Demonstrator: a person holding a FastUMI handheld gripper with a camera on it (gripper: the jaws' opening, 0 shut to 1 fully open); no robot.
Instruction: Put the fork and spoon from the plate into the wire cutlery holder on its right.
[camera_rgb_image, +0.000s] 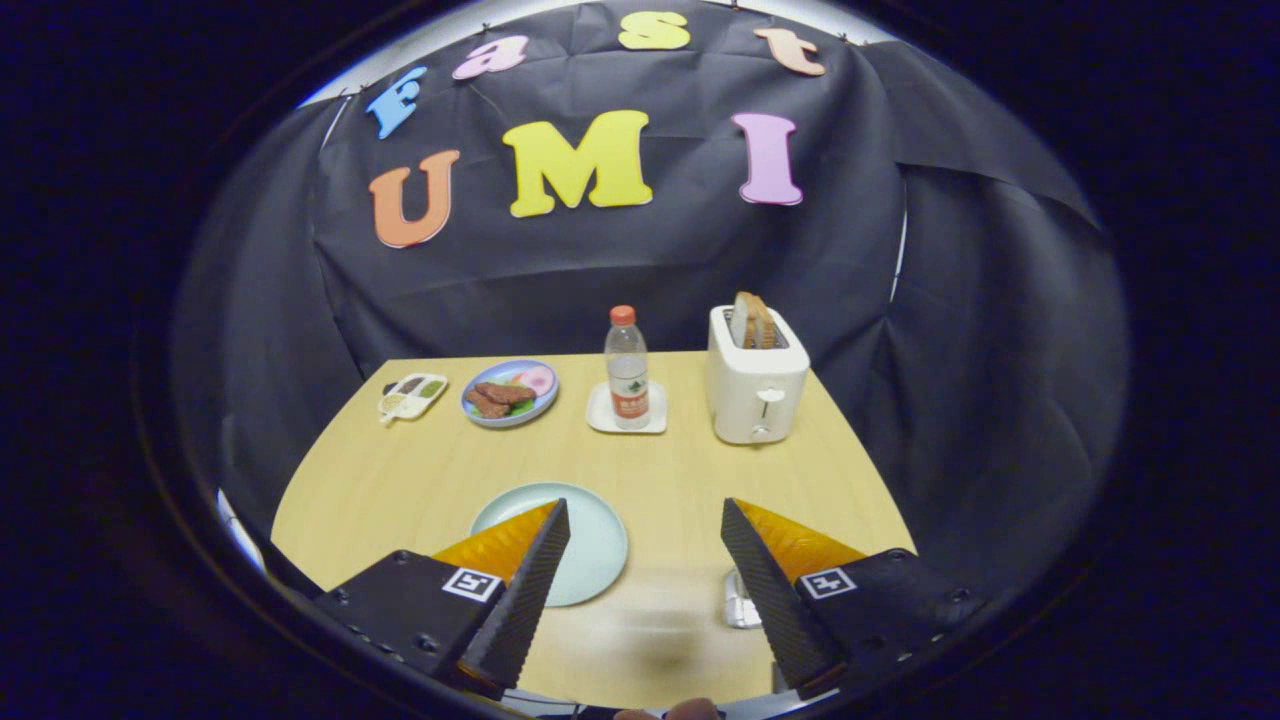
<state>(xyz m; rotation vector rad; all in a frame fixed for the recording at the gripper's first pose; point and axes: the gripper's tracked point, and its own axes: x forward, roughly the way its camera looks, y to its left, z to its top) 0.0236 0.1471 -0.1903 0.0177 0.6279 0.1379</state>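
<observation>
Low in the frame, the gripper (645, 520) hangs with fingers spread and empty; the pale green plate (590, 530) lies behind the left finger, a metallic object (740, 600), possibly the holder, beside the right.

A pale green round plate (590, 535) lies on the light wooden table (670, 470) behind the left finger (520, 590) of the gripper (645, 515), whose fingers stand wide apart; a small metallic object (740, 600) sits beside the right finger (775, 590). Along the far edge, left to right: a white divided condiment dish (411, 396), a blue plate of food (509, 392), a clear plastic water bottle (627, 368) on a white square coaster (627, 410), and a white toaster (756, 375) with bread in its slots.
</observation>
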